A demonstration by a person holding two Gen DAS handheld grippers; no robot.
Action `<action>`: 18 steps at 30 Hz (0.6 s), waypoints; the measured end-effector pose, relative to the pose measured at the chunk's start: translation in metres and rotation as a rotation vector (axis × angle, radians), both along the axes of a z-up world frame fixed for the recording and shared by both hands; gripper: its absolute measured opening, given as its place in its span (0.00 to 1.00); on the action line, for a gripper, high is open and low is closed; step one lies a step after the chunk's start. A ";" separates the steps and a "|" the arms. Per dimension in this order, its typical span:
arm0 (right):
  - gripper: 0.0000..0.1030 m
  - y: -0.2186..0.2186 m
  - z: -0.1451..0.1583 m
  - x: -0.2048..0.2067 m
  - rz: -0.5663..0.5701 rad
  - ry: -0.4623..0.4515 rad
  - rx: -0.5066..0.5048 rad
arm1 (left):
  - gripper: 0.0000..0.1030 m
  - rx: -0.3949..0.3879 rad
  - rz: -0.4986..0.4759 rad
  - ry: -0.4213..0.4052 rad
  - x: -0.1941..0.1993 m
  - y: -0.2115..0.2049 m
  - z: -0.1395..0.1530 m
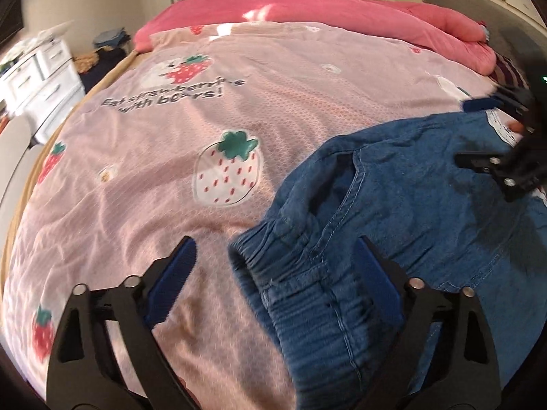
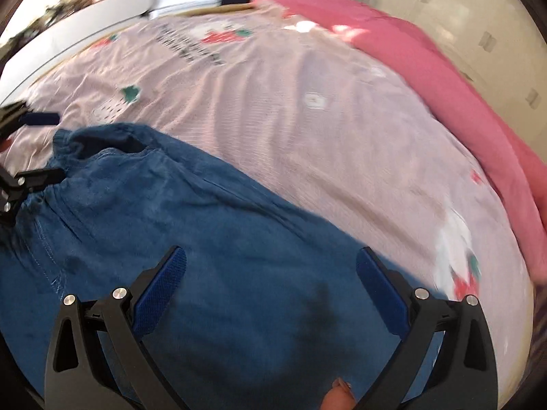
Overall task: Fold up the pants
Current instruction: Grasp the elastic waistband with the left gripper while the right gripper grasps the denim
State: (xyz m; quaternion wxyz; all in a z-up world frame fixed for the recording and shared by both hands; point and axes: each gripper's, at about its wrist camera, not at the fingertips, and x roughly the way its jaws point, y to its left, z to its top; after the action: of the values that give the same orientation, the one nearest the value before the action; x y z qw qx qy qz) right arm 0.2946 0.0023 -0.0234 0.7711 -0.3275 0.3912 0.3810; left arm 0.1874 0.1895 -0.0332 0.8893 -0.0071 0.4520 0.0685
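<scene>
— Denim pants [image 1: 393,205] lie on the pink bedspread [image 1: 239,119]; left gripper [image 1: 277,266] gapes over the waistband; right gripper [image 2: 270,273] spread above the legs.

— Gripping stage, probably; next, pinch waistband and leg, then fold.

We're looking at a home bedroom: strawberry-print bedsheet [image 1: 239,130] covering the bed, pink duvet [image 1: 342,13] lying behind, white drawers [image 1: 44,78] standing alongside.

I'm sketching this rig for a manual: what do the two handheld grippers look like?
Both match: the left gripper and the right gripper have black V-shaped plastic frames with triangular cutouts, silver round pins at the joints, and blue textured pads lining the fingers. No cables or markings visible.
</scene>
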 end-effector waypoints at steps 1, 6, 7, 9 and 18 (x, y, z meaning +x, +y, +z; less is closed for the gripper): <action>0.96 0.006 -0.004 0.003 0.031 0.006 -0.015 | 0.77 -0.009 -0.017 0.000 0.003 0.001 -0.001; 0.71 0.022 -0.012 0.016 0.077 0.013 -0.040 | 0.62 -0.032 -0.061 -0.006 0.012 0.002 -0.004; 0.64 0.025 -0.015 0.019 0.086 0.021 -0.044 | 0.61 -0.041 -0.068 -0.010 0.013 0.002 -0.003; 0.50 0.030 -0.021 0.022 0.111 0.036 -0.061 | 0.61 -0.047 -0.079 -0.018 0.013 0.001 -0.003; 0.03 0.031 -0.007 0.017 0.119 0.056 0.044 | 0.39 -0.057 -0.095 -0.018 0.019 0.005 -0.008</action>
State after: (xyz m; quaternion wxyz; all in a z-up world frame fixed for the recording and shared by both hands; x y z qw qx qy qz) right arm 0.3114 0.0334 -0.0304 0.7428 -0.3223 0.3843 0.4436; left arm 0.2067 0.1948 -0.0414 0.8950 -0.0116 0.4457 0.0129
